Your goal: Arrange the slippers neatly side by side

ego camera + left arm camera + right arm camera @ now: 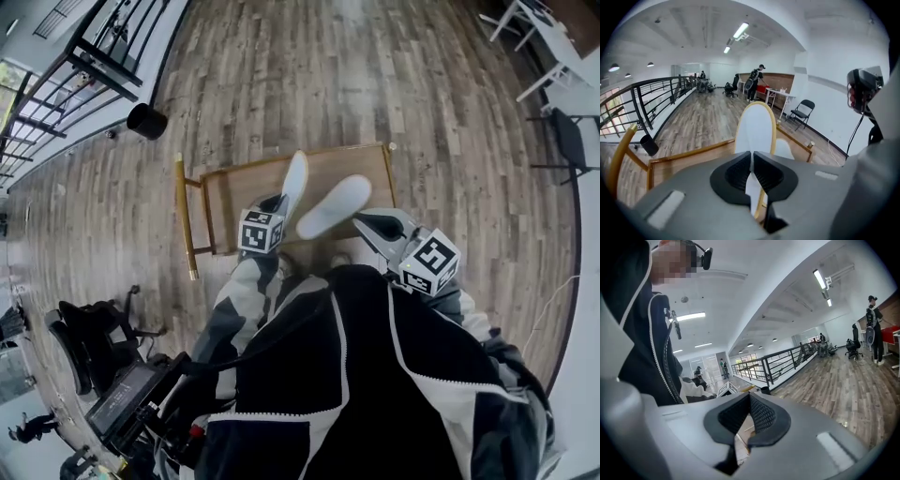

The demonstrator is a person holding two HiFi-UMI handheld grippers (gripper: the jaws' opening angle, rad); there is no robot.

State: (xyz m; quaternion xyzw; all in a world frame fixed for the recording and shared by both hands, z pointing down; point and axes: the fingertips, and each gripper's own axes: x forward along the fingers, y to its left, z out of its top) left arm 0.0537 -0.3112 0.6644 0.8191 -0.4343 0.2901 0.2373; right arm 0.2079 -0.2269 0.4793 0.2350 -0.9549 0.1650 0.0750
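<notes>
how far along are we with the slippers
Nothing placed yet. The left gripper grips one white slipper, tilted on edge over the wooden tray. The other slipper lies on the tray; the right gripper is shut, empty. Left: set both side by side.

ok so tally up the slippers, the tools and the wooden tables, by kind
slippers: 2 (held slipper, other slipper)
tools: 2 (left tool, right tool)
wooden table: 1
total: 5

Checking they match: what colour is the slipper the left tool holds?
White slipper, tan rim; left gripper view.
</notes>
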